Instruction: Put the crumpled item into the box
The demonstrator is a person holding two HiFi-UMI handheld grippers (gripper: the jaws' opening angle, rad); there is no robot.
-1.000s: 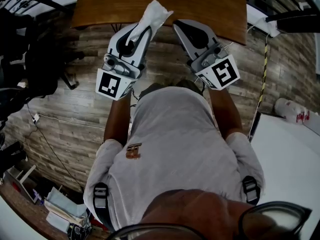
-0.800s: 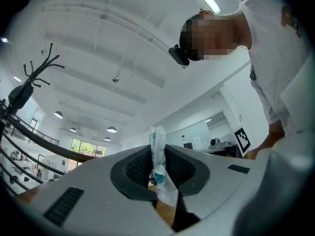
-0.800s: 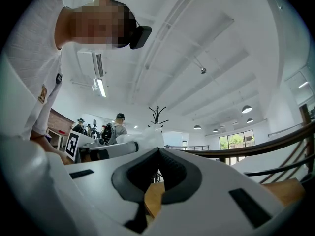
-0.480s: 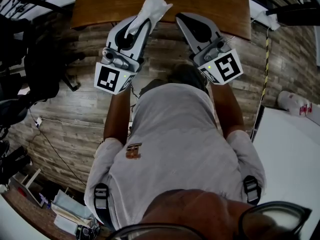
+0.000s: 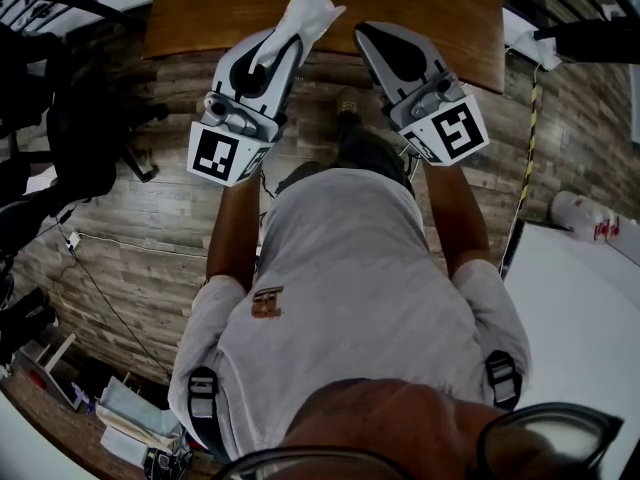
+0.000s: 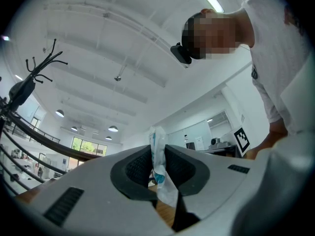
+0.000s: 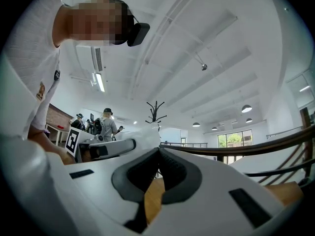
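Wad (image 5: 306, 16) pinched in left gripper (image 6: 158, 155), poking past tips, over table (image 5: 420, 8) edge; right gripper (image 7: 158, 154) pressed together, empty. Wad likely light, soft, crushable; hold mid-bulk, thin tail may slip

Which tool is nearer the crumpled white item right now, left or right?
Left. The left tool is clamped on the crumpled item; the right tool is beside it, apart, shut and empty.

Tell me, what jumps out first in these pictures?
A crumpled white item sticks out of the left claw, pinched tight between its pads. In the head view it shows against the near edge of the brown wooden table. Beside it, the right claw is shut with nothing in it.
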